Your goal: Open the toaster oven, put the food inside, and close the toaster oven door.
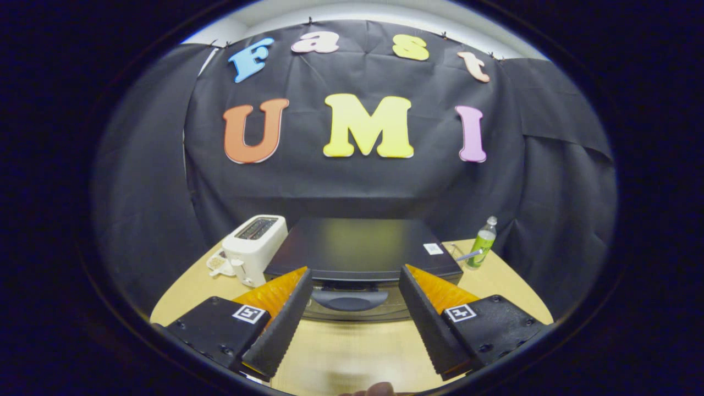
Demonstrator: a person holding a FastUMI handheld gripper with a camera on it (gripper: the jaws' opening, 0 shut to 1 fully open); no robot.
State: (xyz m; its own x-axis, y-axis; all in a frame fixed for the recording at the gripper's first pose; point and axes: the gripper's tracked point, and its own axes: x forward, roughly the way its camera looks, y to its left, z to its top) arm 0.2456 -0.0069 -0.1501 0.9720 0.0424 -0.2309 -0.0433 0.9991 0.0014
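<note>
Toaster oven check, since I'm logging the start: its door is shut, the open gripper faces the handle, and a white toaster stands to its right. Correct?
Not quite. In the gripper view the white toaster stands left of the toaster oven; a bottle is on its right. The door is shut and the gripper is open, facing the handle.

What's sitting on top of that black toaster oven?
On the toaster oven's flat top lies only a small white sticker near one corner. Its inside is hidden: the door is closed, just ahead of the open gripper.
</note>
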